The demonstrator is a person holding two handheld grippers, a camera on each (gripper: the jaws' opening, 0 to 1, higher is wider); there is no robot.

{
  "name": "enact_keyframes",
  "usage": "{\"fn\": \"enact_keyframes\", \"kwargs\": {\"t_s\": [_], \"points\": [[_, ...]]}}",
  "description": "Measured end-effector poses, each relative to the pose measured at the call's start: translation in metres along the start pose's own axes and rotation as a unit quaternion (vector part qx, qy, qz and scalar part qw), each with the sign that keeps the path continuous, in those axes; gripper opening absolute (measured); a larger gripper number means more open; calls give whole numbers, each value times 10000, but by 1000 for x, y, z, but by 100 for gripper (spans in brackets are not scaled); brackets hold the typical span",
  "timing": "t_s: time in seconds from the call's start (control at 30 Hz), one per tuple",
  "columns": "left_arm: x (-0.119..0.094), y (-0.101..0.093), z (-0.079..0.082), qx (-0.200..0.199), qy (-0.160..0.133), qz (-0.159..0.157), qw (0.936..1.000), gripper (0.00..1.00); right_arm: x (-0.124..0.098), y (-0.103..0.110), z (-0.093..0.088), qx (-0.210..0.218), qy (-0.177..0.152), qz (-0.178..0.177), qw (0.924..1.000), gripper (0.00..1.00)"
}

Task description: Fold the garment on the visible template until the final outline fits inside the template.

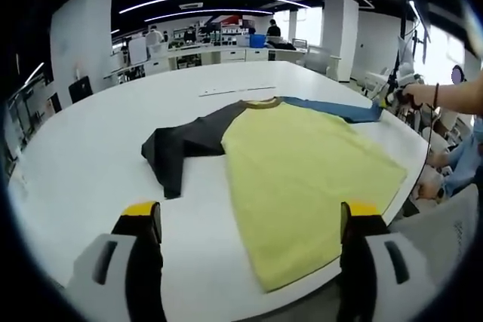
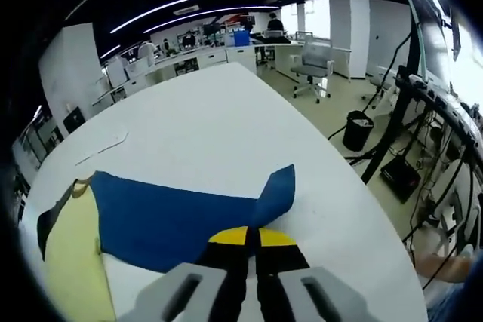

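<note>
A garment lies flat on the white table (image 1: pixel 90 148): yellow body (image 1: pixel 302 164), black sleeve (image 1: pixel 181 148) spread to the left, blue sleeve (image 1: pixel 332 108) reaching the far right edge. My left gripper (image 1: pixel 253 216) hovers open above the table, short of the yellow hem, its jaws wide apart. In the right gripper view the blue sleeve (image 2: pixel 173 220) spreads in front of my right gripper (image 2: pixel 253 237), whose yellow-tipped jaws are shut on the sleeve's near edge. From the left gripper view, the right gripper (image 1: pixel 389 98) sits at the sleeve's end, held by a hand (image 1: pixel 419 94).
A thin strip of tape (image 1: pixel 235 90) lies on the table beyond the collar. The table's rounded edge (image 2: pixel 355 186) runs close to the blue sleeve. On the floor beyond it stand a black bin (image 2: pixel 356 129), an office chair (image 2: pixel 315 62) and cabled stands (image 2: pixel 423 111).
</note>
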State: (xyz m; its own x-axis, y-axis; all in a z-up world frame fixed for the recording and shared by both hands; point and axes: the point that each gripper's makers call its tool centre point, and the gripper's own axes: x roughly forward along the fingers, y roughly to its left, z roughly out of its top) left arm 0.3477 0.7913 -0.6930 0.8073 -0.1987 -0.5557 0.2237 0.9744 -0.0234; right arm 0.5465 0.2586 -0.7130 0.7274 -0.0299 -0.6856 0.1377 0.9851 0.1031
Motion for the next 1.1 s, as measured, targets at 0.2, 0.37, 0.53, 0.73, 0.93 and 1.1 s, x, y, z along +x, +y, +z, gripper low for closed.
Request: {"fn": "enact_keyframes", "kwargs": {"t_s": [0.2, 0.37, 0.53, 0.73, 0.93, 1.1], "points": [[-1, 1, 0, -18, -17, 19, 10000, 97, 1, 16, 10, -86, -52, 197, 9998, 0], [-2, 0, -2, -21, 7, 8, 10000, 97, 4, 30, 17, -182, -67, 361, 9992, 0], [-2, 0, -5, -30, 54, 10, 10000, 97, 11, 39, 24, -298, -71, 516, 9982, 0], [-1, -1, -6, -28, 85, -30, 10000, 97, 19, 54, 29, -310, -82, 711, 9969, 0], [0, -2, -6, -22, 100, -57, 9999, 98, 24, 70, 34, -314, -89, 873, 9956, 0], [0, -3, -5, 5, 116, -60, 9999, 99, 26, 89, 34, -367, -86, 1028, 9940, 0]]}}
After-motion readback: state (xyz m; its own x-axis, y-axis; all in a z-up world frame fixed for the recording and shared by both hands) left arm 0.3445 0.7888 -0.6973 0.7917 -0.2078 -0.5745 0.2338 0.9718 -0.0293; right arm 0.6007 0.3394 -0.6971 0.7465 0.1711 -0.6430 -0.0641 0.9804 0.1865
